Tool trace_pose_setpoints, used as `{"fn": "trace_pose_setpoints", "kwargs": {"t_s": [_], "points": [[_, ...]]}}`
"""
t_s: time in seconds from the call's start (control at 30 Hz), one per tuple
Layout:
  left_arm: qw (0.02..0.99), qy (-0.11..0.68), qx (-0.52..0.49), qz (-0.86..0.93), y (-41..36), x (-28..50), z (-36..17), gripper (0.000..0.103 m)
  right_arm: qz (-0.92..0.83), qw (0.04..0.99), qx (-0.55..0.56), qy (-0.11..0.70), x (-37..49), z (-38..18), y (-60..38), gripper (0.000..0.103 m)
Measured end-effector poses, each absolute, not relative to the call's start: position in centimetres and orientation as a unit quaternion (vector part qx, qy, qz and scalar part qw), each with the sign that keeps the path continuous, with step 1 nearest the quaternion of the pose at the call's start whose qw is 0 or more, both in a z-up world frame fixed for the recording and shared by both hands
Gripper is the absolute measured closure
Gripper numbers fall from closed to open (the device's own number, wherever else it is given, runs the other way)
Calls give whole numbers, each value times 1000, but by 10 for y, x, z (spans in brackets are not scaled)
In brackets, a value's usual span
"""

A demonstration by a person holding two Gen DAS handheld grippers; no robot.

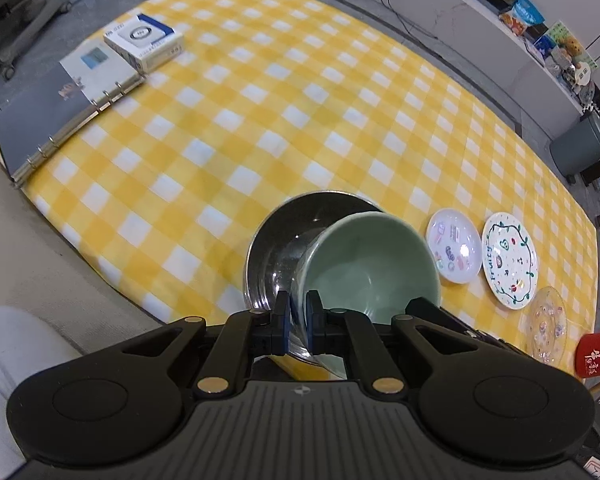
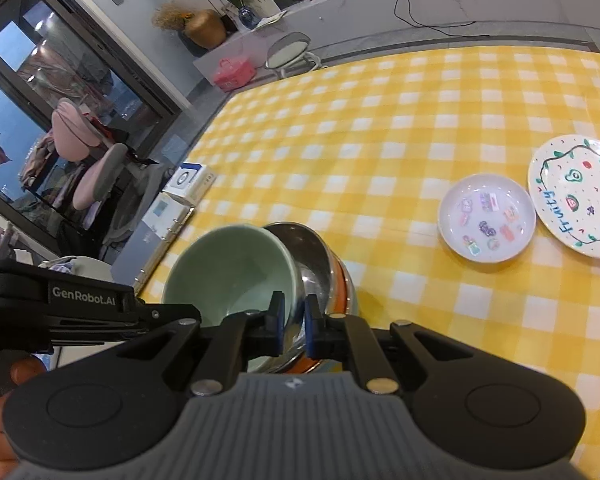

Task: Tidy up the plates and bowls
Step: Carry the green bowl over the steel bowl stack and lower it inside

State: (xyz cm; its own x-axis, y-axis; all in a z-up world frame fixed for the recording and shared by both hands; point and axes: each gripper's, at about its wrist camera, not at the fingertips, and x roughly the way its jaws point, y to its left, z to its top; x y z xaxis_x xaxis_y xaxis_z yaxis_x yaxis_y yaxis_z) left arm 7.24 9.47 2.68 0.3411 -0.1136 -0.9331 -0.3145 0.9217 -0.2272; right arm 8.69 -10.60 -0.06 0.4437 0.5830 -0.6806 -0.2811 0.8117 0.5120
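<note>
Green bowl (image 1: 374,264) tilted, both grippers pinching rim

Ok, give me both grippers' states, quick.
Left gripper: shut on the green bowl rim.
Right gripper: shut on the same bowl's rim.

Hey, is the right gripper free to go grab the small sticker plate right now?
Probably not yet. The right gripper is shut on the rim of the green bowl, tilted inside the steel bowl. The sticker plate lies uncovered on the tablecloth to its right, so the path looks free after release.
</note>
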Motion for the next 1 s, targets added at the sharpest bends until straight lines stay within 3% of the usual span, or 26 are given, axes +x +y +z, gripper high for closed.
{"fn": "trace_pose_setpoints", "kwargs": {"t_s": [0.7, 1.0], "points": [[763, 613, -187, 86, 105, 97, -5, 95, 259, 847, 96, 454, 99, -18, -84, 94], [757, 622, -179, 87, 102, 103, -5, 90, 270, 844, 101, 453, 98, -15, -86, 84]]}}
